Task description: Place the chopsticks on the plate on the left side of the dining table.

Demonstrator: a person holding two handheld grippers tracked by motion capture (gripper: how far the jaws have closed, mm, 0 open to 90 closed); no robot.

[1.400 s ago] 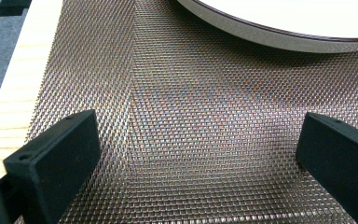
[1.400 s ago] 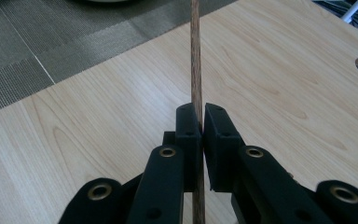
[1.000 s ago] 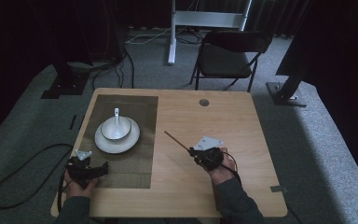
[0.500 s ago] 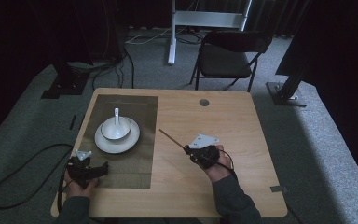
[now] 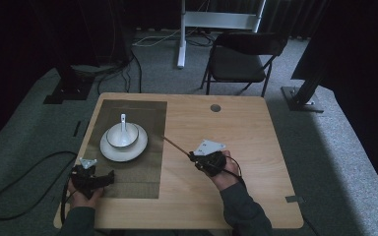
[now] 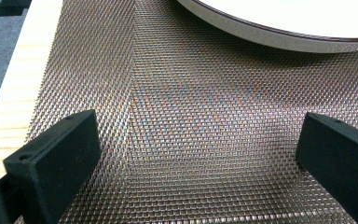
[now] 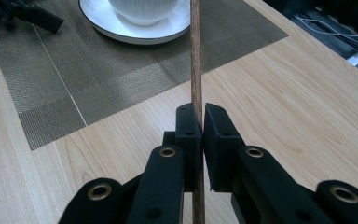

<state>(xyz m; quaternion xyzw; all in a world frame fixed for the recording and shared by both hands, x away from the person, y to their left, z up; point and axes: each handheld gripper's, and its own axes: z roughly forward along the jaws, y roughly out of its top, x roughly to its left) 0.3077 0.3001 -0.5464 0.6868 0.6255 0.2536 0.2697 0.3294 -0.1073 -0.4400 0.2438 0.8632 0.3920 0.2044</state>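
The landmark is the woven placemat [image 5: 142, 162] on the left part of the wooden table [image 5: 256, 196].

Nearest the person, the left gripper [image 5: 94, 178] rests at the near left corner of the placemat, held in the left hand [image 5: 81, 194]. In the left gripper view its two black jaws stand wide apart over the placemat's mesh, with nothing between them.

To the right of the placemat, over bare wood, the right hand [image 5: 224, 174] carries the right gripper [image 7: 198, 122]. Its jaws are pressed together on a thin brown wooden chopstick [image 7: 195, 56], which runs out from the jaws toward the placemat's right edge; in the high view its far tip lies just beside that edge.

Farther back, on the far half of the placemat, stands a white plate [image 5: 109, 153] with a white bowl [image 5: 123, 137] on it, and a white spoon [image 5: 123, 120] leans in the bowl.

Beyond the placemat, near the table's far edge, is a round cable hole [image 5: 215, 107], and past the table stands a dark folding chair [image 5: 241, 61].
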